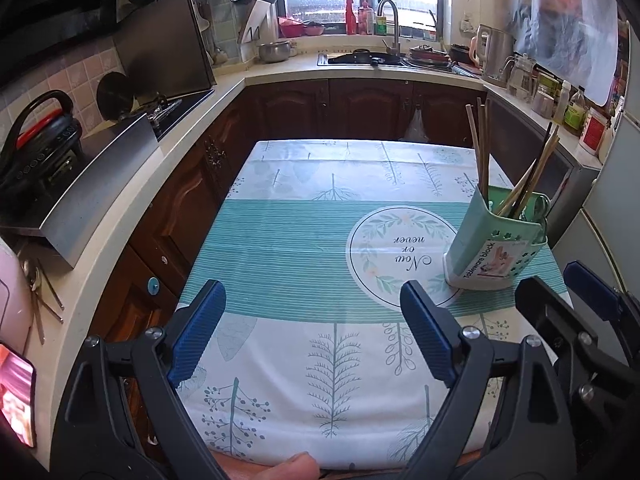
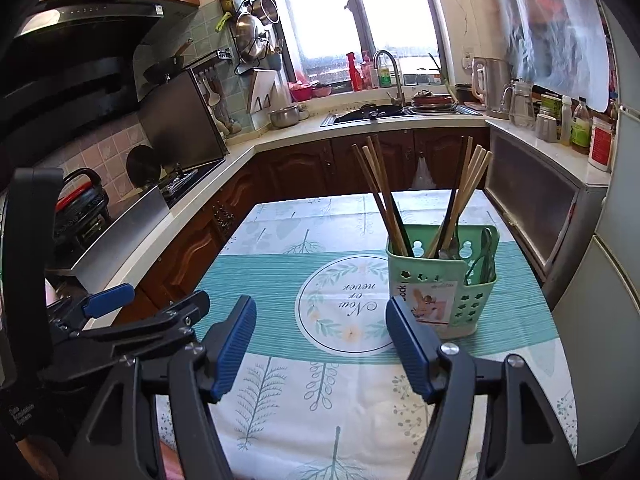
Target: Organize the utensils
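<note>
1. The left tongs (image 1: 314,328) stand spread wide, nothing between the blue pads, only patterned cloth showing in the gap.
2. The right tongs (image 2: 322,344) are likewise spread and pinch nothing; no earlier view is there to judge their motion by.
3. The green utensil holder (image 1: 496,246) stands upright on the desk (image 1: 280,240), on the teal striped band of the tablecloth, just beside the round "Now or never" emblem (image 1: 404,254).
4. From the left tongs the holder lies at about 2 o'clock, well clear of both pads.
5. From the right tongs the holder (image 2: 444,280) sits at about 1 o'clock, just beyond the tip of the right-hand pad; whether they touch I cannot tell.
6. Wooden and dark chopsticks (image 2: 384,200) lean out of the holder in two bunches, one in the left compartment, one in the middle.
7. Metal cutlery (image 2: 486,252) sits in the holder's right compartment.
8. In the left view the right tongs appear at 4 o'clock, beside the holder.
</note>
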A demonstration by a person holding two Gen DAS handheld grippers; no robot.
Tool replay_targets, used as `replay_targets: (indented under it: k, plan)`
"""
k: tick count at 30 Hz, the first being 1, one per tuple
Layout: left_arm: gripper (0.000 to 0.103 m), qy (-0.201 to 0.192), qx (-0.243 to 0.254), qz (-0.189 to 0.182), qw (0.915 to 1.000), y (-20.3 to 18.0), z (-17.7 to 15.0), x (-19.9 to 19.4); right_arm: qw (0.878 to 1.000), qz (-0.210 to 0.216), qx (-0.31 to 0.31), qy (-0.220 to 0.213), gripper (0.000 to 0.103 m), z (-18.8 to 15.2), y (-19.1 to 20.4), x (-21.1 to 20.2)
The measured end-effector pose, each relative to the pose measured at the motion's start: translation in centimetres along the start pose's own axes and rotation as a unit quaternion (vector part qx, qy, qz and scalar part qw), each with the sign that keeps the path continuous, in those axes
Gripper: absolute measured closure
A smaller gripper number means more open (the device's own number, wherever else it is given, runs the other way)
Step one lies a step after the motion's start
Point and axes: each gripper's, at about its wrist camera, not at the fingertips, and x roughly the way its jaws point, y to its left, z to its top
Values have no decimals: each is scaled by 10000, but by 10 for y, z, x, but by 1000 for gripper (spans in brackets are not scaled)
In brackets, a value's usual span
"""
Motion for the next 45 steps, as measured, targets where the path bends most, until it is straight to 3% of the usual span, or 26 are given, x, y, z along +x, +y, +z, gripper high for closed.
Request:
replay_targets:
  k: [45]
  plan:
    - [15,76,-98,-37,9999,4,-8,5,10000,27,-44,55,35,-6,5,-1]
